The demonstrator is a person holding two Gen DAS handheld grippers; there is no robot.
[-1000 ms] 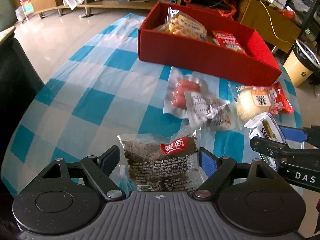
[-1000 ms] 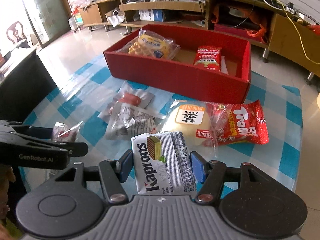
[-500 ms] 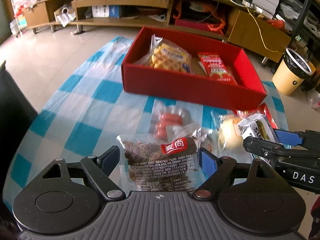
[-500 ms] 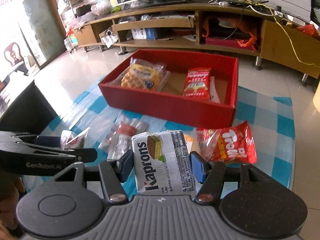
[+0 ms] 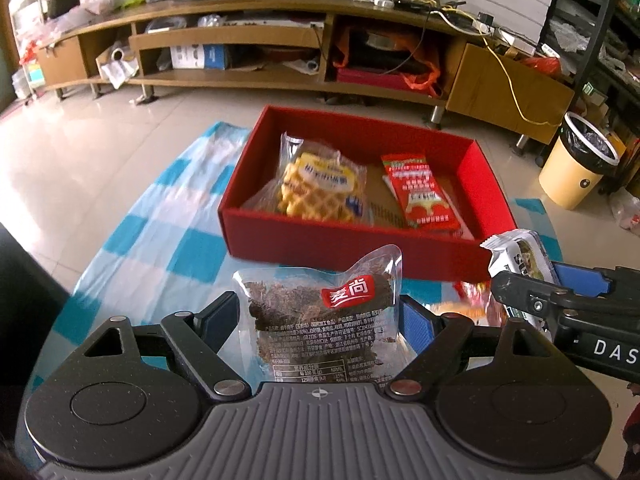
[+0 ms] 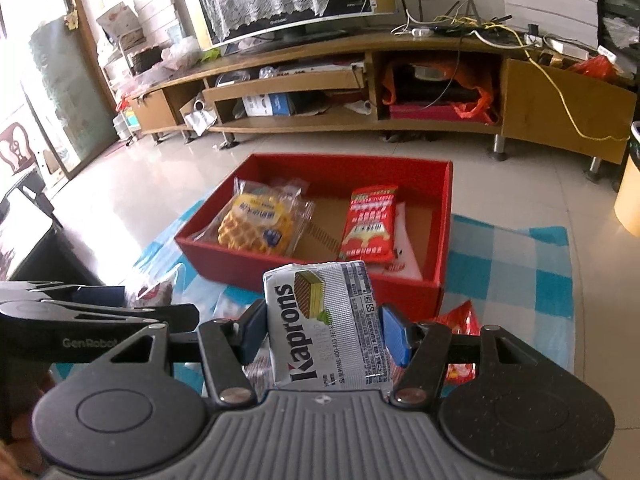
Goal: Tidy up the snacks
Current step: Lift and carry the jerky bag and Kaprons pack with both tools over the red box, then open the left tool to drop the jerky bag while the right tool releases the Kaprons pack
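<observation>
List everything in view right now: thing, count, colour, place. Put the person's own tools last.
red box: 1, red, on the checked cloth, open top
waffle pack: 1, yellow in clear wrap, inside the box, left part
red sachet: 1, red, inside the box, right of the waffle pack
checked cloth: 1, blue and white, under the box
dried meat pack: 1, clear with brown contents and red label, between the left tool's fingers
Kaprons wafer pack: 1, silver-white, between the right tool's fingers
red snack bag: 1, red, on the cloth, mostly hidden behind the right tool
TV cabinet: 1, wooden, behind on the floor
bin: 1, yellow, on the floor, right
left tool: 1, black with blue pads, shut on the meat pack
right tool: 1, black with blue pads, shut on the wafer pack
</observation>
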